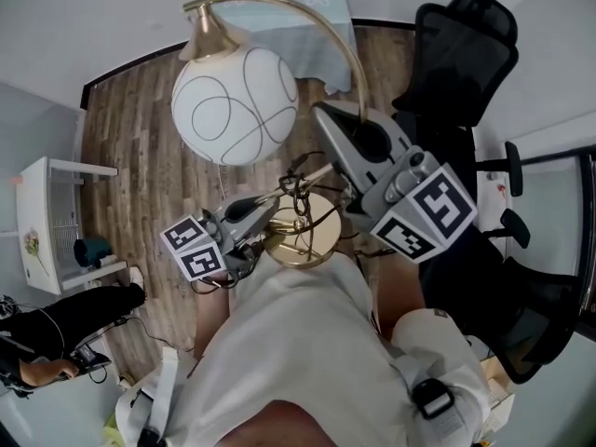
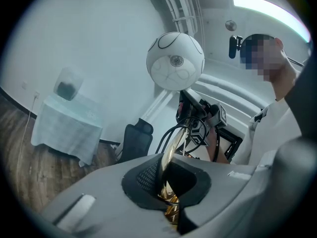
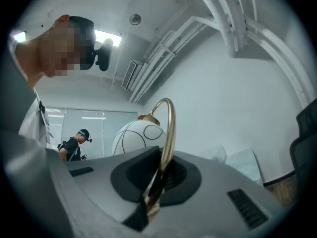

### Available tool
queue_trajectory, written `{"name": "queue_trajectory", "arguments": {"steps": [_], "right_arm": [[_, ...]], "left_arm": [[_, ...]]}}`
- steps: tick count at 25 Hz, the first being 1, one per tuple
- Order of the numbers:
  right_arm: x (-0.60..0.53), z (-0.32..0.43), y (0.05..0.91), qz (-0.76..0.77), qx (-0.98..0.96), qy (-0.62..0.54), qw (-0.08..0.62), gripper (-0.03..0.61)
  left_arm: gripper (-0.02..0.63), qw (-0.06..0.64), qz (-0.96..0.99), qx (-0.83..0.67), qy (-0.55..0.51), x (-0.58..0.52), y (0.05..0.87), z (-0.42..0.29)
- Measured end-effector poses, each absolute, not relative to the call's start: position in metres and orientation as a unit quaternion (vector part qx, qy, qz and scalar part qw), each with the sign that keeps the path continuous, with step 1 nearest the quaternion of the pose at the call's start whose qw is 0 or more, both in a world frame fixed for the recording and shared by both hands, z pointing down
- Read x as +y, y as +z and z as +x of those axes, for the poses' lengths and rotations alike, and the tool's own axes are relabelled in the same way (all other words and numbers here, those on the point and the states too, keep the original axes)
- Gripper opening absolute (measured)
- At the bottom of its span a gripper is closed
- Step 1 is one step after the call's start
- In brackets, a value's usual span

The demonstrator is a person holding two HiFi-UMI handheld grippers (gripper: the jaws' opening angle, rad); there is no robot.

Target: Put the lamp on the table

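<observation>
Tongs on both sides are clenching a brass arc lamp (image 1: 235, 105) with a white, line-patterned globe shade. The left tongs (image 2: 171, 185) are gripping its curved brass stem (image 1: 346, 52) low, near the round brass base (image 1: 307, 238). The right tongs (image 3: 159, 178) are gripping the stem higher up. The lamp is hanging in the air over the wood-plank floor (image 1: 140, 147), its shade at 11 o'clock in the head view. The desk (image 1: 312, 12), draped in pale blue cloth, is standing at 12 o'clock beyond the lamp, with a black mesh office chair (image 1: 458, 49) at 2 o'clock.

A black chair (image 1: 463, 54) stands at two o'clock, a white rack (image 1: 33, 212) at nine (open-fronted), a person (image 1: 65, 319) at eight, on wood floor (image 1: 140, 156).
</observation>
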State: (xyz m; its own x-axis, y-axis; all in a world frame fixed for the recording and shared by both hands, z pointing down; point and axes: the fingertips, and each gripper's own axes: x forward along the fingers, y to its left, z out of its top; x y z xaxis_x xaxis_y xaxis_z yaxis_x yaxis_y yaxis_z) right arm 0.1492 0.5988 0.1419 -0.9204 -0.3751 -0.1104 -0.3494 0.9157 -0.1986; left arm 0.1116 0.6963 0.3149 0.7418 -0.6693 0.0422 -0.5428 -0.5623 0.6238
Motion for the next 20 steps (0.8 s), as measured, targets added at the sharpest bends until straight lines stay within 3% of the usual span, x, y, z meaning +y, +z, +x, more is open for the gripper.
{"name": "queue_trajectory", "arguments": {"steps": [20], "right_arm": [[0.498,0.097,0.162,-0.240,0.965,-0.087,0.052,0.000]], "left_arm": [[-0.002,0.313,0.895,-0.307,-0.078,0.593,0.330,0.050]]}}
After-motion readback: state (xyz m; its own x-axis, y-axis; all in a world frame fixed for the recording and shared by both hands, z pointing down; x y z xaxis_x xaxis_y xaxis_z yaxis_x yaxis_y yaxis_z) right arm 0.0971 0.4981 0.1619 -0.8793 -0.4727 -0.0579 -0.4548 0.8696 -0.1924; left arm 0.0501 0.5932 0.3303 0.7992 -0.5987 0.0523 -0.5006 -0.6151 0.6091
